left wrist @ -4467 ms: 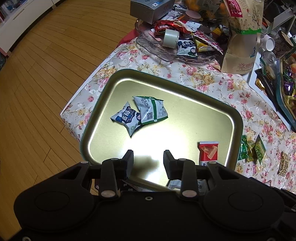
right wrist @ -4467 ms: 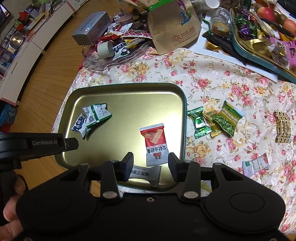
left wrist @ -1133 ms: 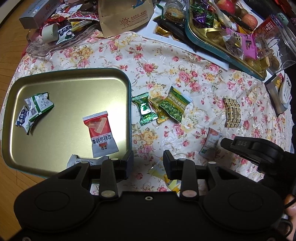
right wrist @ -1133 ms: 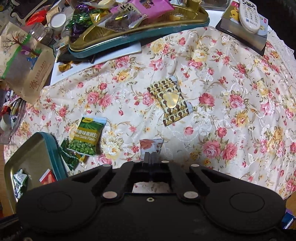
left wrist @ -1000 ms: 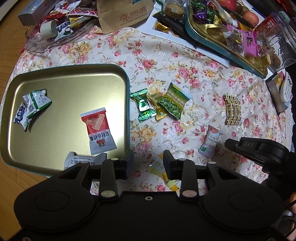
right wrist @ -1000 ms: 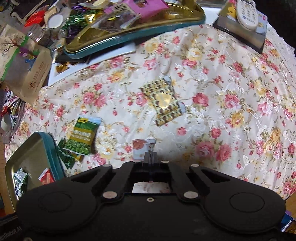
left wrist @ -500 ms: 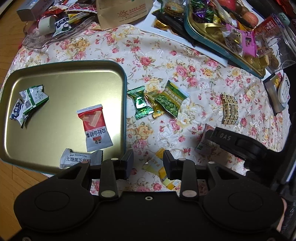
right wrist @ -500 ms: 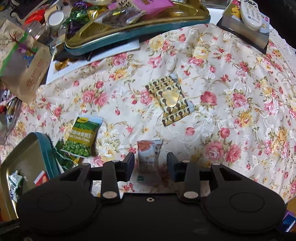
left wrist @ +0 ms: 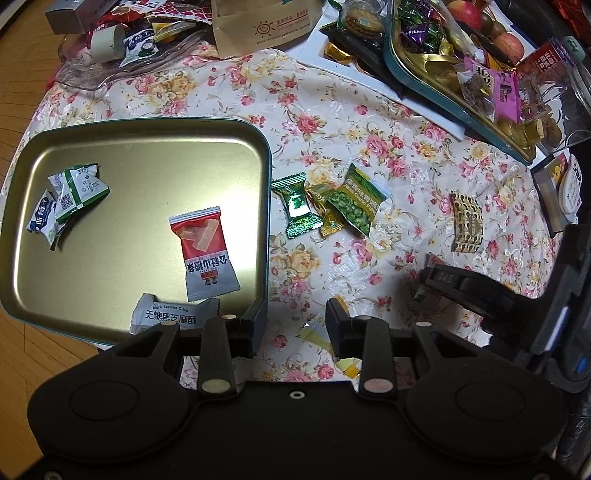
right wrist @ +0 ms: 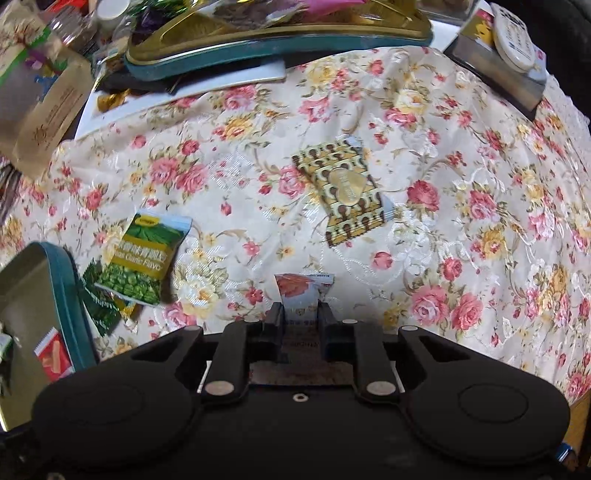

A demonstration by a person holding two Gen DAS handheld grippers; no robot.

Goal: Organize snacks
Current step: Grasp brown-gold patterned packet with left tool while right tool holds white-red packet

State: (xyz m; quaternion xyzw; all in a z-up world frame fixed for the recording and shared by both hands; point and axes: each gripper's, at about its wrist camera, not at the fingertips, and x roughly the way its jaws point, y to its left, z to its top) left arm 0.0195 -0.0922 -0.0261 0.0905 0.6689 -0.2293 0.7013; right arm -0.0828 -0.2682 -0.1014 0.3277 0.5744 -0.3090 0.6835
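left wrist view. left gripper (left wrist: pixel 293 325), black two-finger tool, fingers spread with nothing between them, poised over the floral tablecloth (left wrist: pixel 332 122) just right of the tray's near corner; a scrap of yellow wrapper (left wrist: pixel 314 334) lay on the cloth beneath. shallow gold metal tray with teal rim (left wrist: pixel 266 206) held four items: red-and-white sachet (left wrist: pixel 203 254), white black-sesame-crisp packet (left wrist: pixel 171 314), green-and-white packet (left wrist: pixel 79 190) overlapping a blue-and-white one (left wrist: pixel 40 218). loose on the cloth, just beside the tray: dark green foil candy (left wrist: pixel 297 210), gold-wrapped candy (left wrist: pixel 327 214), green pea packet (left wrist: pixel 356 206); further right, brown-and-gold patterned packet (left wrist: pixel 467 223). right gripper (left wrist: pixel 439 280) at the right edge, down on a small packet.

right wrist view. right gripper (right wrist: pixel 300 317) pinching a small white sachet with orange-red top (right wrist: pixel 303 291) at cloth level, pads pressed against its sides. pea packet (right wrist: pixel 146 256), patterned packet (right wrist: pixel 343 192) and tray rim (right wrist: pixel 64 295) also in view.

progress, judged: four snacks stowed; at least five loose, one of them gripped; roughly halfway.

surface and room. round table under a cream rose-print cloth; far side crowded with a second teal-rimmed tray of sweets (left wrist: pixel 443 99), brown paper bag (left wrist: pixel 266 26), clear glass dish (left wrist: pixel 110 70). wood floor (left wrist: pixel 22 74) beyond.
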